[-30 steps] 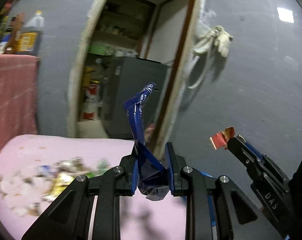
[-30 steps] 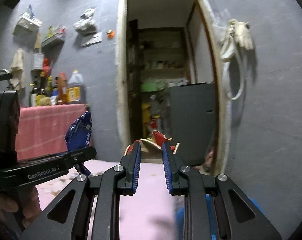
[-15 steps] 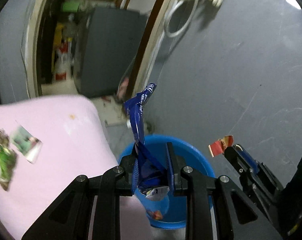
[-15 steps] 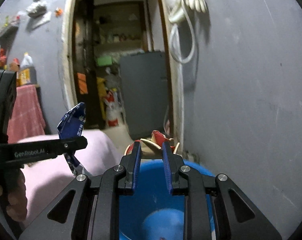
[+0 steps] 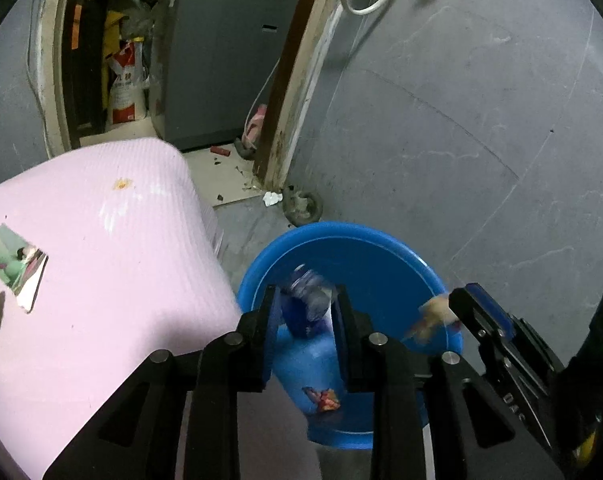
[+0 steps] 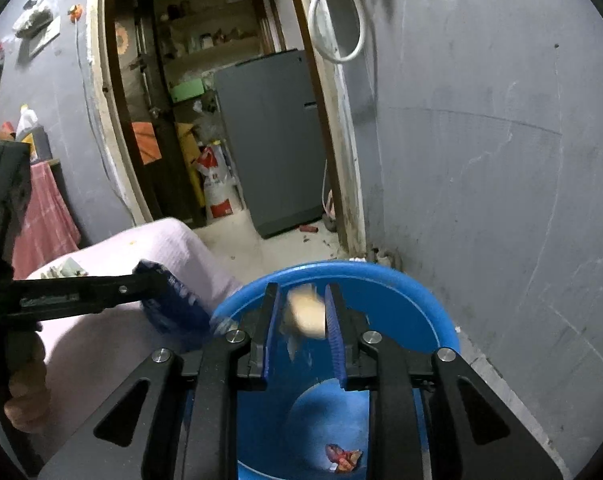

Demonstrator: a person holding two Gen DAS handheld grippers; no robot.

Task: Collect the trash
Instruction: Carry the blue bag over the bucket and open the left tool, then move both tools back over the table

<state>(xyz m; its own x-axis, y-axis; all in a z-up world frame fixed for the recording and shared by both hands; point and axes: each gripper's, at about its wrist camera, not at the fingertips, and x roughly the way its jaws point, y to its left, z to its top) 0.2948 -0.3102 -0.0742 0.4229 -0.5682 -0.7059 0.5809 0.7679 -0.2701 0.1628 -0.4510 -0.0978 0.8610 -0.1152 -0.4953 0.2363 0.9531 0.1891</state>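
Observation:
A blue bucket (image 5: 381,236) (image 6: 421,288) stands on the floor beside the pink-covered table (image 5: 101,240). My left gripper (image 5: 303,292) (image 6: 157,280) hangs over the bucket's near rim. Its jaws are opening, and a crumpled blue wrapper (image 5: 305,304) (image 6: 173,308) is blurred between them, slipping down. To its right, my right gripper (image 6: 301,290) (image 5: 461,296) hovers over the bucket. A tan and red scrap (image 6: 305,314) (image 5: 433,316) sits blurred and loose in its narrow gap, sagging downward. A red wrapper (image 5: 321,398) (image 6: 343,456) lies on the bucket's bottom.
More wrappers (image 5: 15,268) lie on the table at the left. A grey wall (image 5: 461,120) rises close behind the bucket, and a doorway (image 6: 221,120) with a grey cabinet opens further back. A hand (image 6: 21,400) holds the left gripper.
Both grippers swung right from the table and dropped over the blue bucket. The blue wrapper, upright before, has slumped between the left jaws, and the red scrap has sunk in the right jaws.

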